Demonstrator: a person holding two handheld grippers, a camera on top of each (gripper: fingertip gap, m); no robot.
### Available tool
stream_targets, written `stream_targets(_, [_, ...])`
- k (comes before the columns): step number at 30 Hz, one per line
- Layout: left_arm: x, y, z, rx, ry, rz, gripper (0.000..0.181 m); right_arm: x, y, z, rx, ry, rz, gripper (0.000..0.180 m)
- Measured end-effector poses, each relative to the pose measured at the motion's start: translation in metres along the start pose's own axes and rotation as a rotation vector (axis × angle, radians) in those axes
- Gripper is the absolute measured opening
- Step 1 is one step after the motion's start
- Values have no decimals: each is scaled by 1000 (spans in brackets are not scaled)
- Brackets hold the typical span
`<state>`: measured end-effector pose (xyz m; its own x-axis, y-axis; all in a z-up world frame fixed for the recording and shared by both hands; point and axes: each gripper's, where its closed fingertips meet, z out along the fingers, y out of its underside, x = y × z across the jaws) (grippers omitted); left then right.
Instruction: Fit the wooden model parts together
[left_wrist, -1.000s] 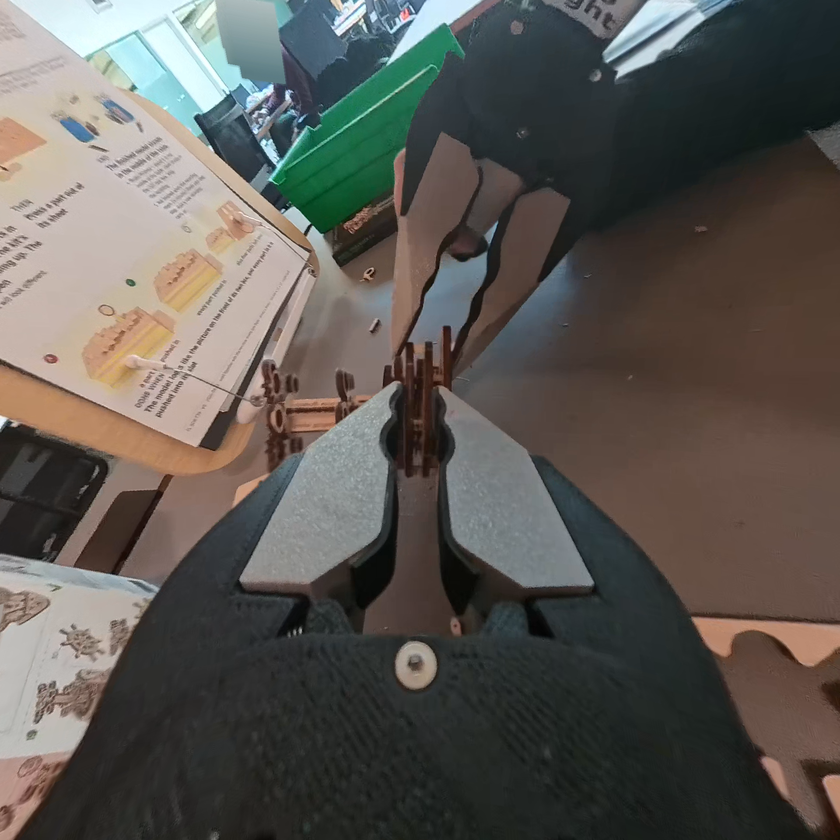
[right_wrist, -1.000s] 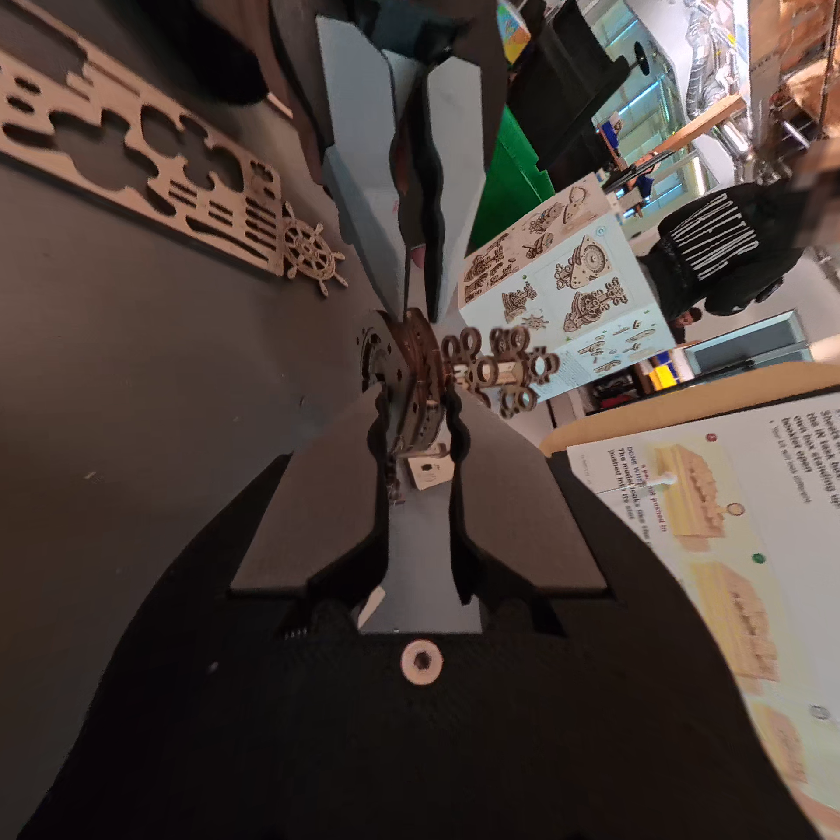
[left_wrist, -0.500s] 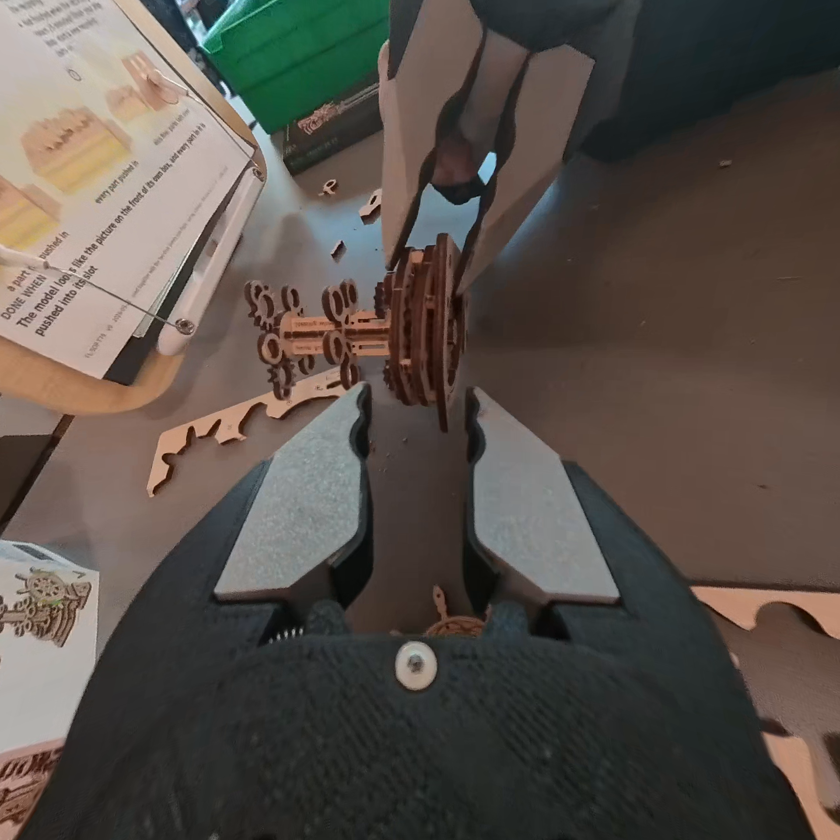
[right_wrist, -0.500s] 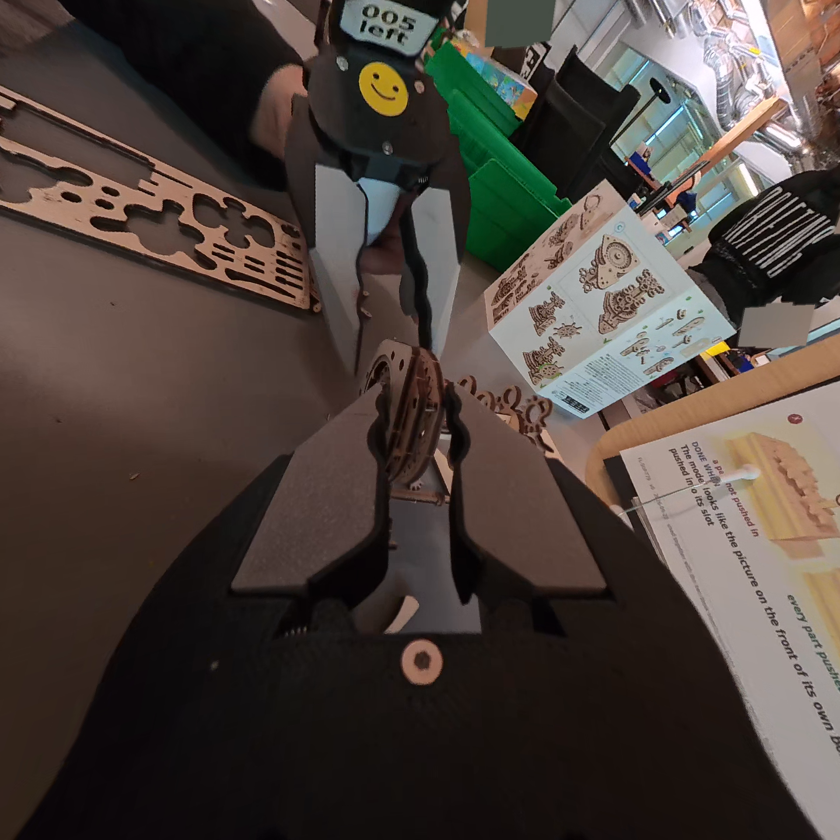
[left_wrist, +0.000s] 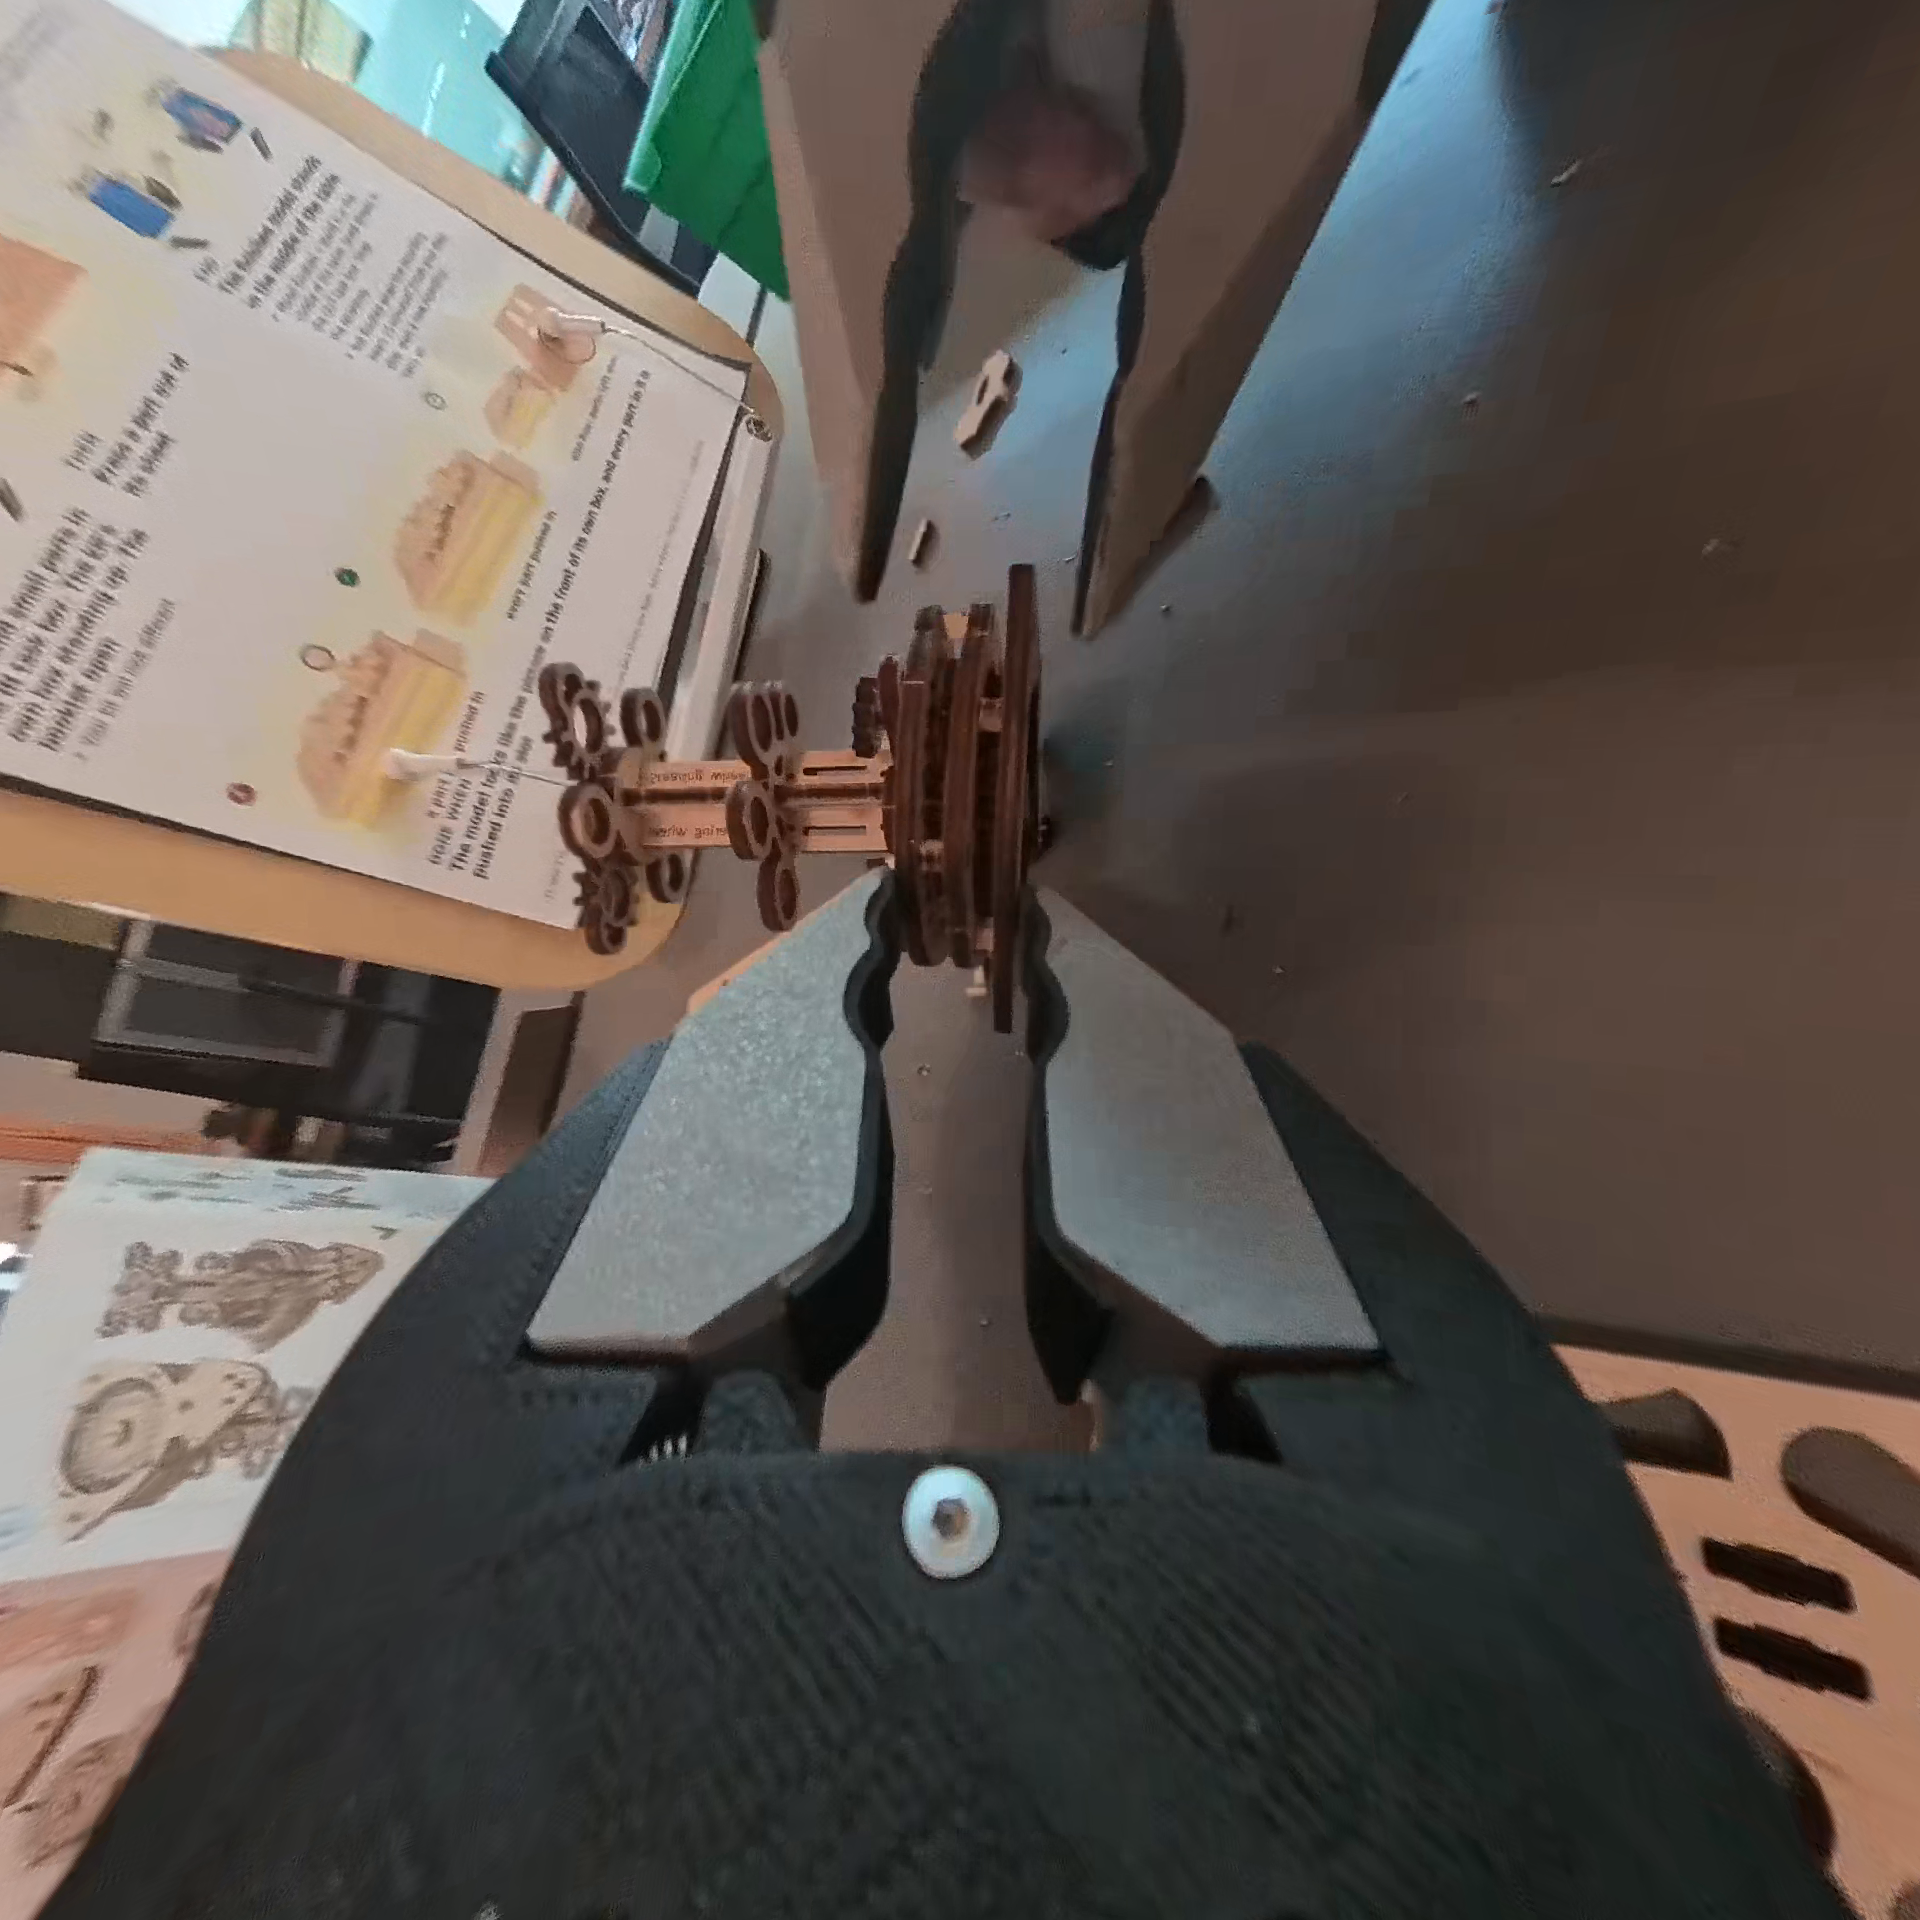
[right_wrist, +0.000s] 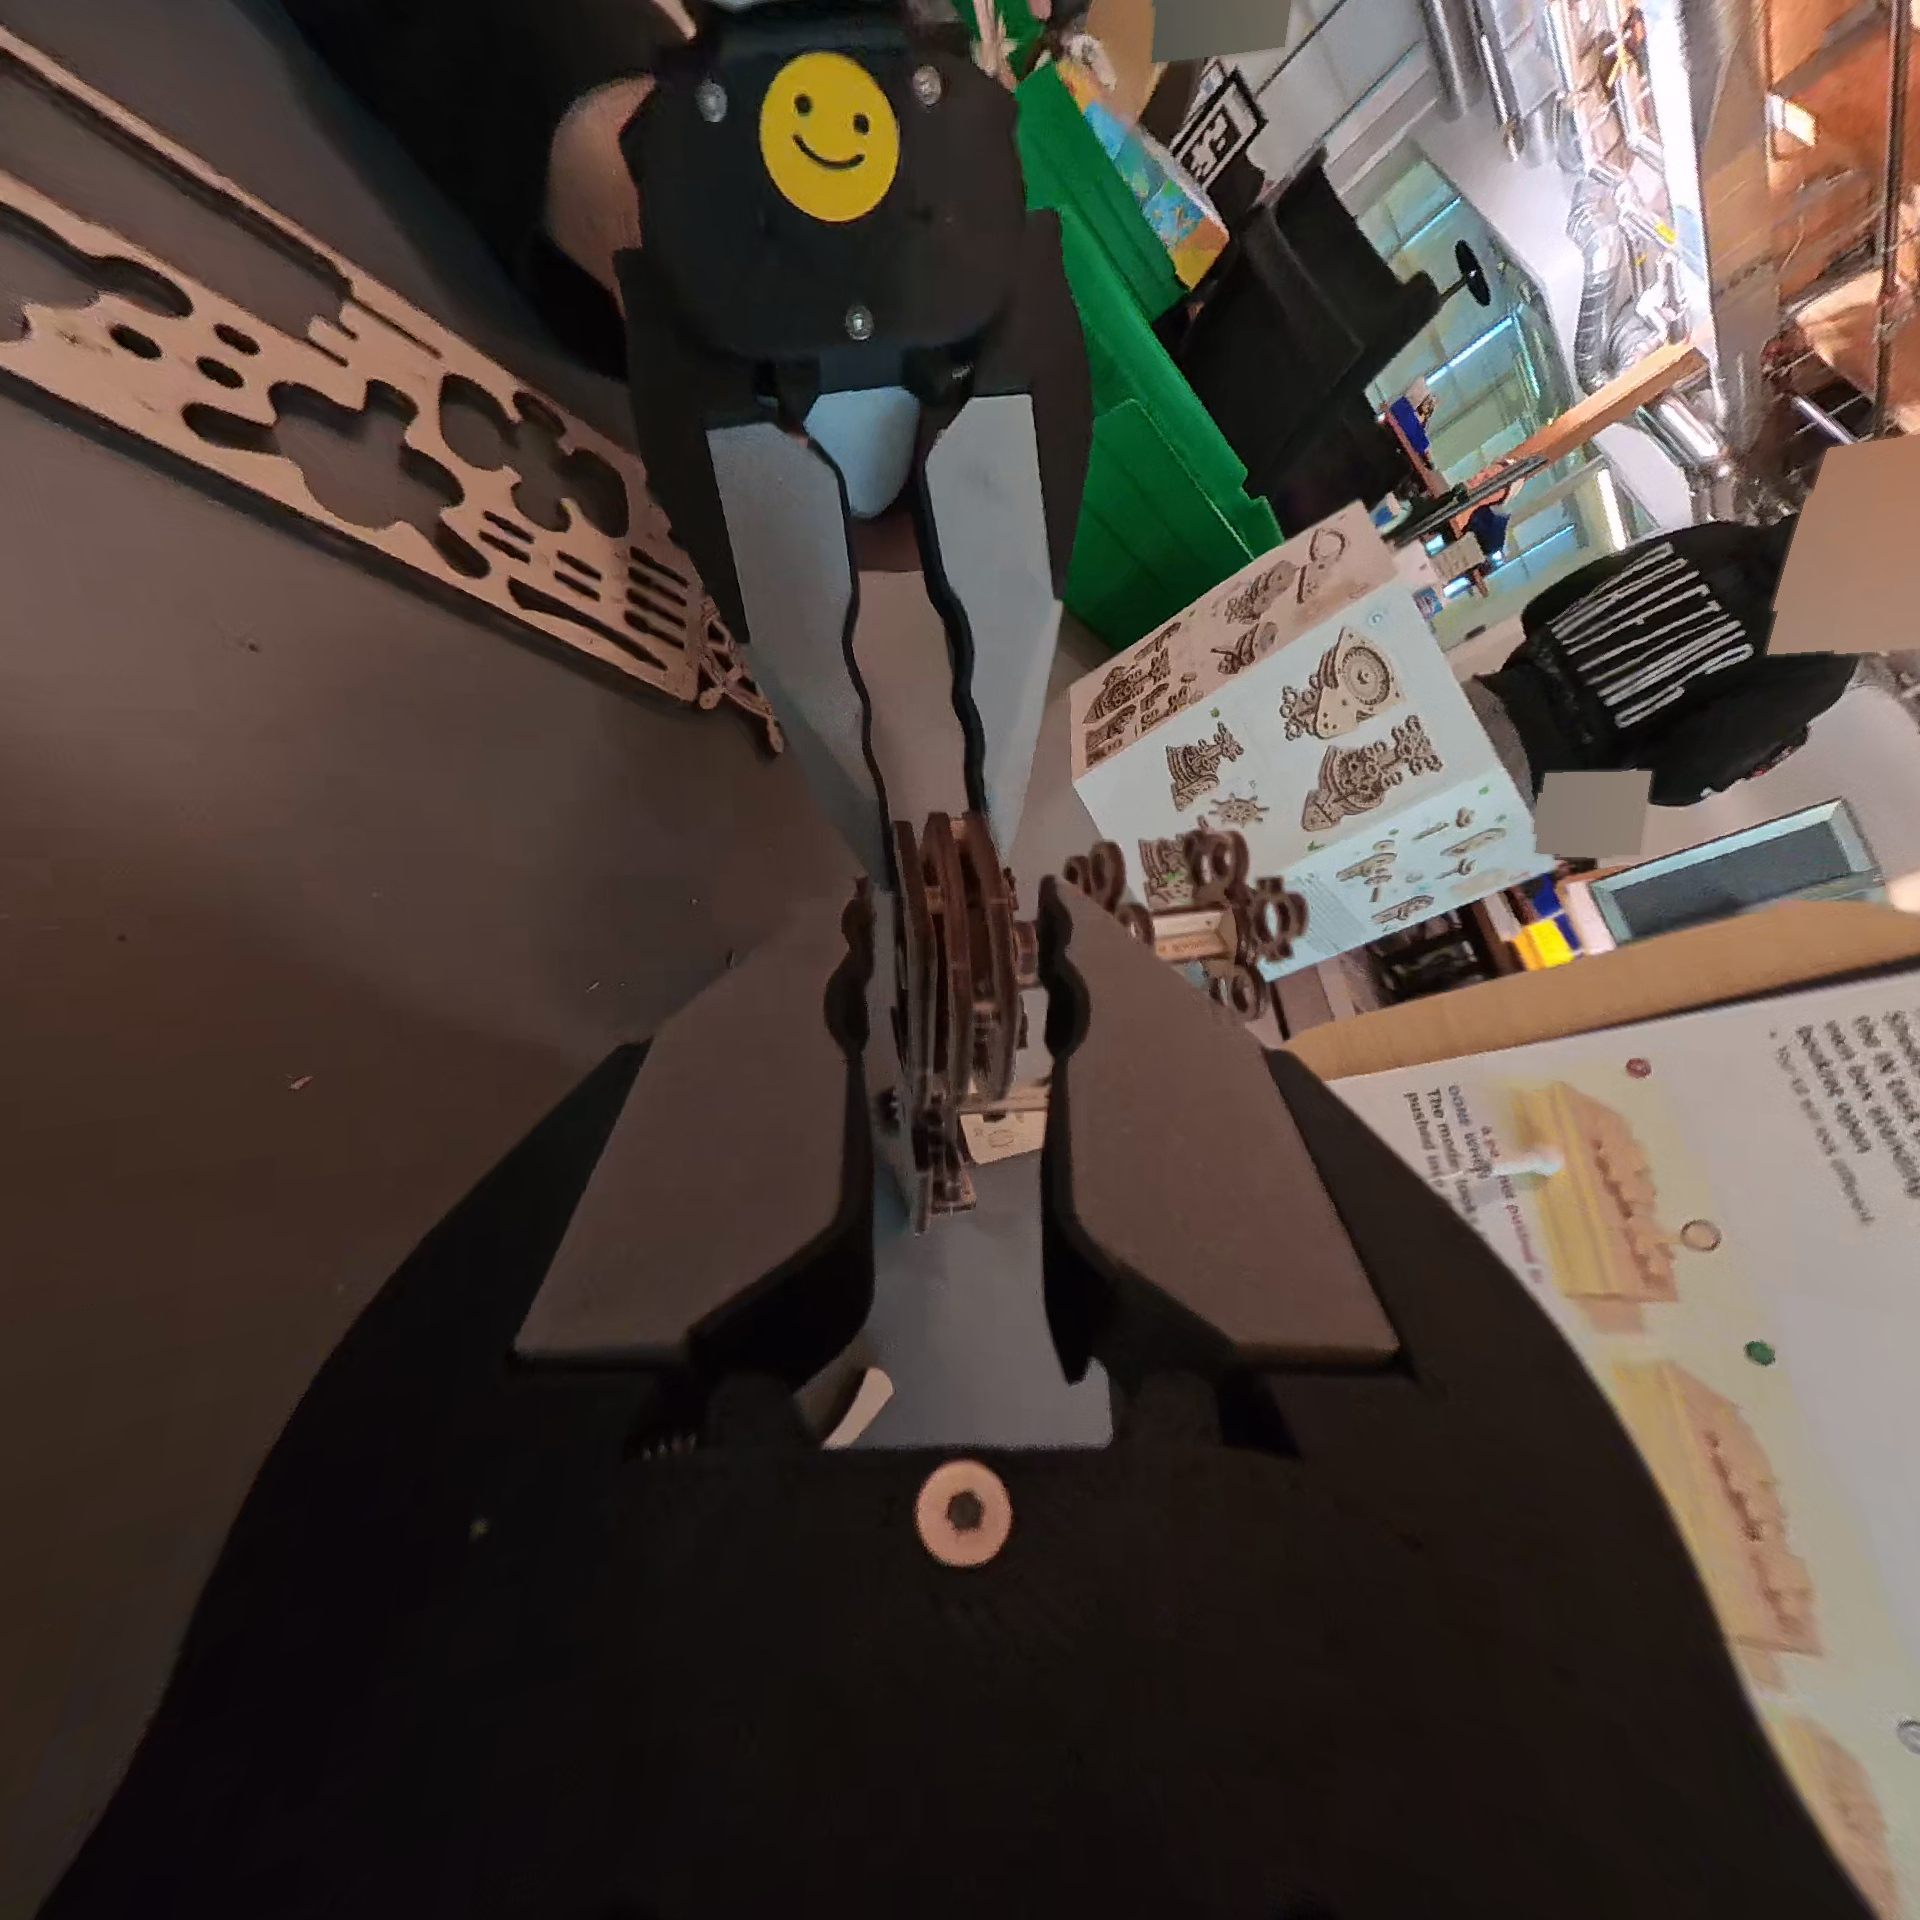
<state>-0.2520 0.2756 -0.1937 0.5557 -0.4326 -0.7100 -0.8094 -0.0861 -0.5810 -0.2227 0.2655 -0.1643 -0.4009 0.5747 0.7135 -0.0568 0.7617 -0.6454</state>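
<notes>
Two grippers shared one wooden model (left_wrist: 956, 790): my left gripper (left_wrist: 958, 914) clamped its disc stack, steadying it above the table (left_wrist: 1455, 727); my right gripper (right_wrist: 951, 914) straddled the discs, jaws parted, gripping nothing.

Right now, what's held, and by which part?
Left gripper pinches the dark brown wooden gear model by its disc stack's rim; right gripper open around it.
</notes>
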Motion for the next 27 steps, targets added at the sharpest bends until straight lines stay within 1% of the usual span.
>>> stream_targets(2, [0, -1, 1, -16, -37, 84, 20, -3, -1, 7, -54, 21, -71, 28])
stream_targets(4, [-4, -1, 0, -51, -129, 229, 20, -9, -2, 15, -101, 28, -139, 30])
stream_targets(6, [-7, -6, -2, -62, -210, 361, 20, -10, 5, 21, -168, 54, -201, 27])
stream_targets(8, [-6, -14, -4, -54, -255, 432, 20, -6, 7, 23, -202, 107, -285, 20])
stream_targets(10, [-7, -19, -6, -36, -290, 468, 20, -3, 4, 22, -211, 145, -343, 19])
stream_targets(13, [-9, -22, -7, -14, -308, 469, 20, -1, 1, 20, -206, 171, -373, 19])
stream_targets(19, [-10, -26, -11, 83, -265, 313, 20, 4, -3, 15, -98, 143, -165, 18])
stream_targets(21, [-12, -28, -13, 107, -266, 287, 20, 5, -4, 13, -61, 139, -137, 18])
stream_targets(23, [-11, -32, -17, 135, -273, 301, 20, 5, -8, 10, -26, 142, -165, 19])
stream_targets(25, [-7, -34, -19, 167, -256, 319, 20, 2, -9, 9, -26, 135, -196, 19])
stream_targets(27, [-4, -37, -25, 222, -221, 294, 18, 2, -10, 7, -53, 162, -297, 19])
